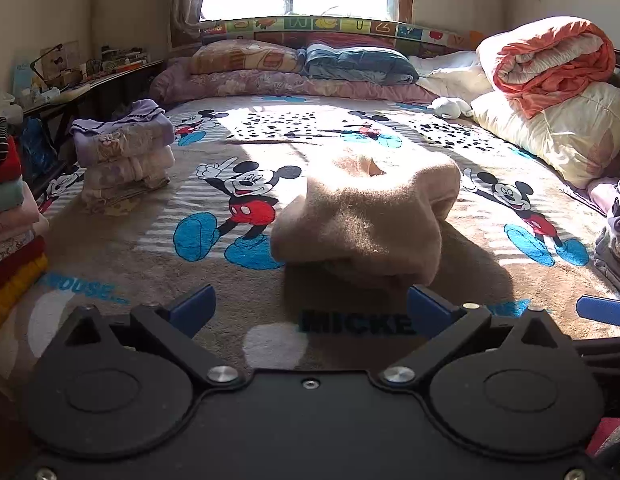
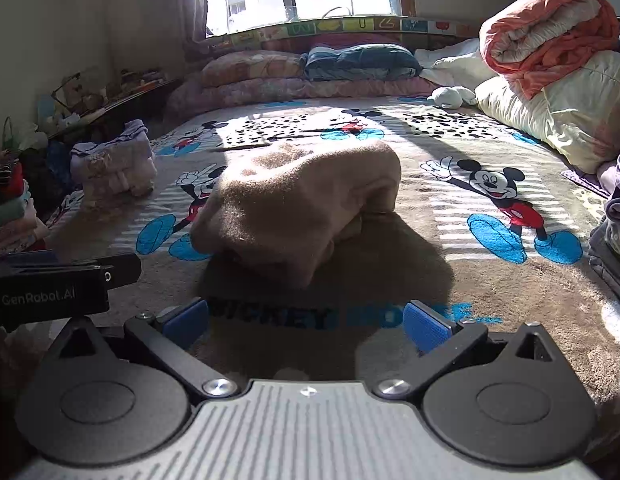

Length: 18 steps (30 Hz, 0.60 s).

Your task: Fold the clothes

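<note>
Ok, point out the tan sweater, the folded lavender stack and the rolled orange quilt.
tan sweater (image 1: pixel 362 216), left wrist view, middle of its top surface
folded lavender stack (image 1: pixel 127 148), left wrist view, front of the pile
rolled orange quilt (image 2: pixel 550 28), right wrist view, its rolled end

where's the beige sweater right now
The beige sweater lies bundled mid-bed on the Mickey Mouse blanket, just ahead of both open grippers, with the folded lavender stack off to its left.

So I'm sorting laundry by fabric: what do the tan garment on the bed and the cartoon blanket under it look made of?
The tan garment looks like a soft knit or fleece: matte, fuzzy nap, thick rounded folds. The blanket looks like plush synthetic fleece: short dense pile, printed cartoon figures. Fibre content can't be told from here.
</note>
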Motion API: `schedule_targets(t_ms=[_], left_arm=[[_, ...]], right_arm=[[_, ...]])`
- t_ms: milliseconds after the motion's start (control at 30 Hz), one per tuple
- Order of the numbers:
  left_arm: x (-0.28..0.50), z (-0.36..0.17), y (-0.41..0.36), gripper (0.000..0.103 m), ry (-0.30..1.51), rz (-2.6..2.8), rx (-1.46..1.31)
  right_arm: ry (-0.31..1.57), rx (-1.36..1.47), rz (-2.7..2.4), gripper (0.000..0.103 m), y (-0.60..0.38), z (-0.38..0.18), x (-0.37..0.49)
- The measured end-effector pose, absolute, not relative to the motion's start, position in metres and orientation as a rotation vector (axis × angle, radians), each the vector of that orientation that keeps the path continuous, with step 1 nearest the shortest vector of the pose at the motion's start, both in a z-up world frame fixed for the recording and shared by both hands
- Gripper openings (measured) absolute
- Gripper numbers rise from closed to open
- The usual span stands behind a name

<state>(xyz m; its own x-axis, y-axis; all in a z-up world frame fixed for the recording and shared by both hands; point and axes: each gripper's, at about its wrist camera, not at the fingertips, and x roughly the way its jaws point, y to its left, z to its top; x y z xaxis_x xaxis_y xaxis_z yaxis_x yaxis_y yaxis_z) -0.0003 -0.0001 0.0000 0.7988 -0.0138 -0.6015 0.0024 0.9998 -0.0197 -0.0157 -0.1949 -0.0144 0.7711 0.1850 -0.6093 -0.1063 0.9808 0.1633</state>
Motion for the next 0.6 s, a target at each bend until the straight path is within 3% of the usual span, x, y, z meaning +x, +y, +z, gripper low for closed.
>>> schedule_targets(t_ms=[600], left_arm=[[-0.0093,-0.0044,-0.0037,0.103,0.634,-0.025,0.010]], right_arm=[[0.644,0.149,0.145,0.103,-0.1974,-0.0128,-0.0241]])
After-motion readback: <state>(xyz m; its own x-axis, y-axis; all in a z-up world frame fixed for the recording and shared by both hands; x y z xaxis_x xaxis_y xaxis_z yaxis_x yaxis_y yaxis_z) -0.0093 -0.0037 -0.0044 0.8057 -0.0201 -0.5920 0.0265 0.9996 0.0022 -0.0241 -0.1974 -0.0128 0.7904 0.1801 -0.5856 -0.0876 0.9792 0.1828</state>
